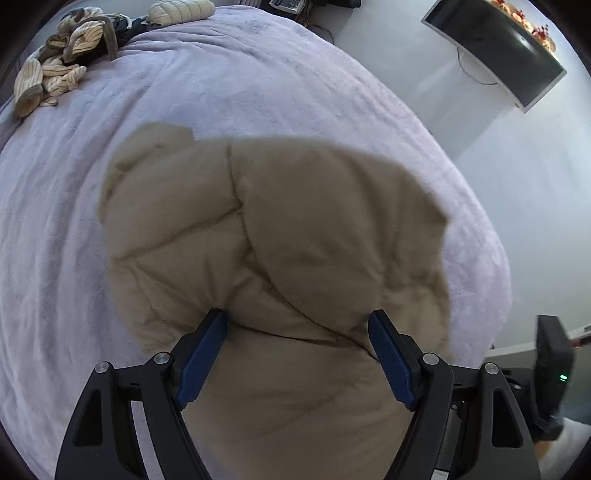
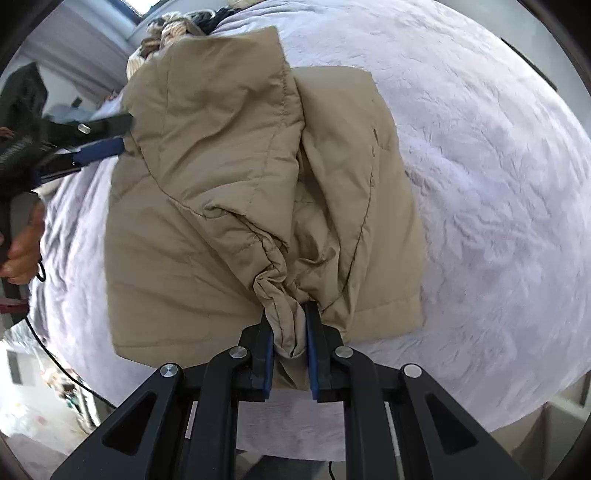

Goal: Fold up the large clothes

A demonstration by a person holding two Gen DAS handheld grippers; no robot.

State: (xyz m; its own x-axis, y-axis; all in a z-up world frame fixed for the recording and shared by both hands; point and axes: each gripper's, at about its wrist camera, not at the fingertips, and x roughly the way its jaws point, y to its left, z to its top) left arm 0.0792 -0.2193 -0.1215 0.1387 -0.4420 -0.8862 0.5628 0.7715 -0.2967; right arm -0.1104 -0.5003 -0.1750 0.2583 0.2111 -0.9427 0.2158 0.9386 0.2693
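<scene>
A beige puffer jacket [image 2: 229, 192] lies partly folded on the lilac bed cover [image 2: 480, 166]. My right gripper [image 2: 290, 314] is shut on a bunched sleeve cuff of the jacket at its near edge. My left gripper [image 1: 297, 321] is open, its blue fingers [image 1: 201, 354] spread on either side of a padded fold of the jacket [image 1: 280, 229]. In the right wrist view the left gripper [image 2: 122, 133] sits at the jacket's far left edge with its jaws apart.
A heap of cream striped and dark clothes [image 1: 62, 59] lies at the bed's far corner, with a pale puffer item [image 1: 181, 11] behind it. A wall-mounted screen [image 1: 495, 48] hangs beyond the bed. A dark device [image 1: 554, 365] is at the right edge.
</scene>
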